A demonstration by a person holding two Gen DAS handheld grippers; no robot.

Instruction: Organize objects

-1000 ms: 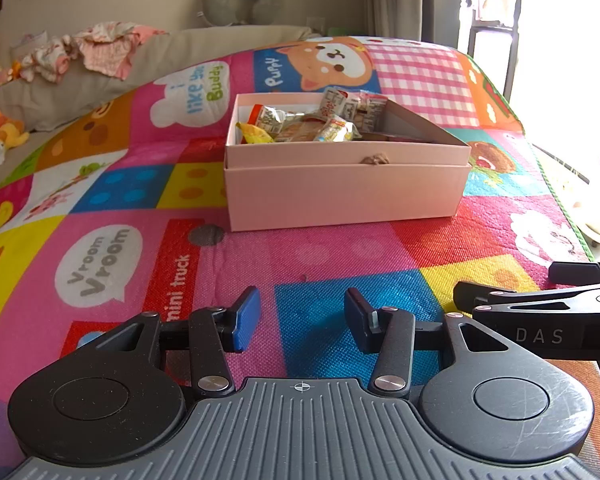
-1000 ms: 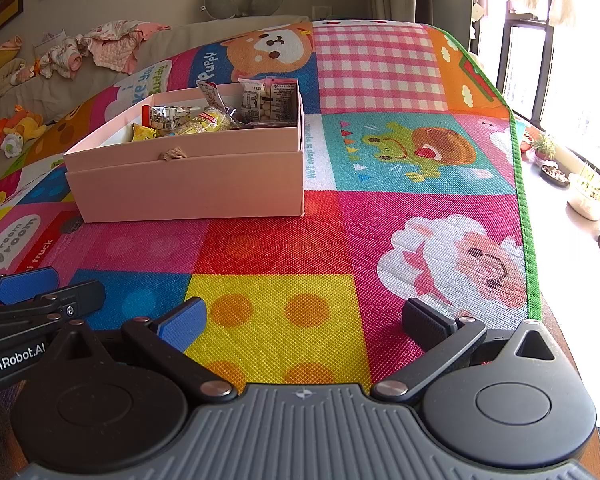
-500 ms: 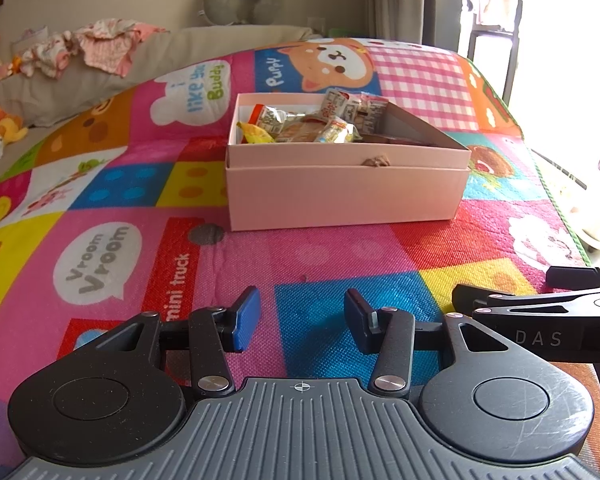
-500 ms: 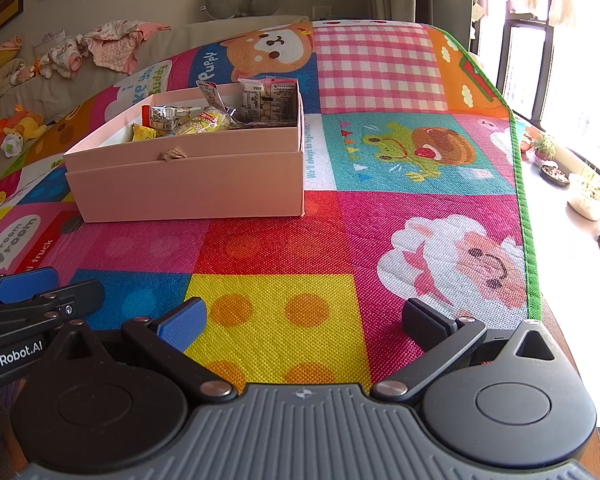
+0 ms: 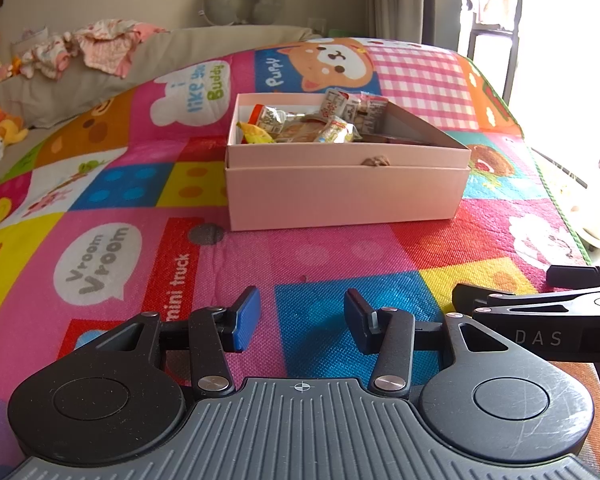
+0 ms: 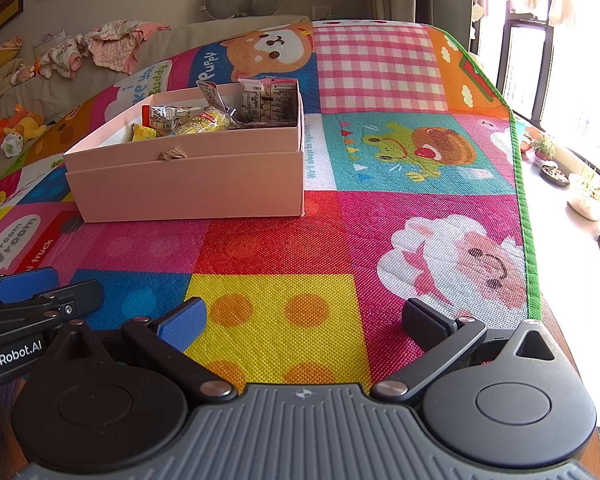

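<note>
We hold both grippers low over the mat (image 6: 284, 248), pitched down toward it, side by side. Left gripper (image 5: 302, 322): jaws spread, nothing between the blue pads, only mat below. Right gripper (image 6: 304, 322): jaws spread wider, also empty; its linkage arms splay out in a V. Each sees the other's black finger at its frame edge.

The box (image 5: 346, 192) sits ahead of both tools on the mat, well apart from the fingertips: straight ahead of the left one, ahead and to the left of the right one. It's pale pink card, rectangular, matte, lid nested under the base. The snack packets (image 5: 312, 120) piled inside are crinkly foil and clear plastic. The mat is a woven, shiny weave with bright cartoon patches.
</note>
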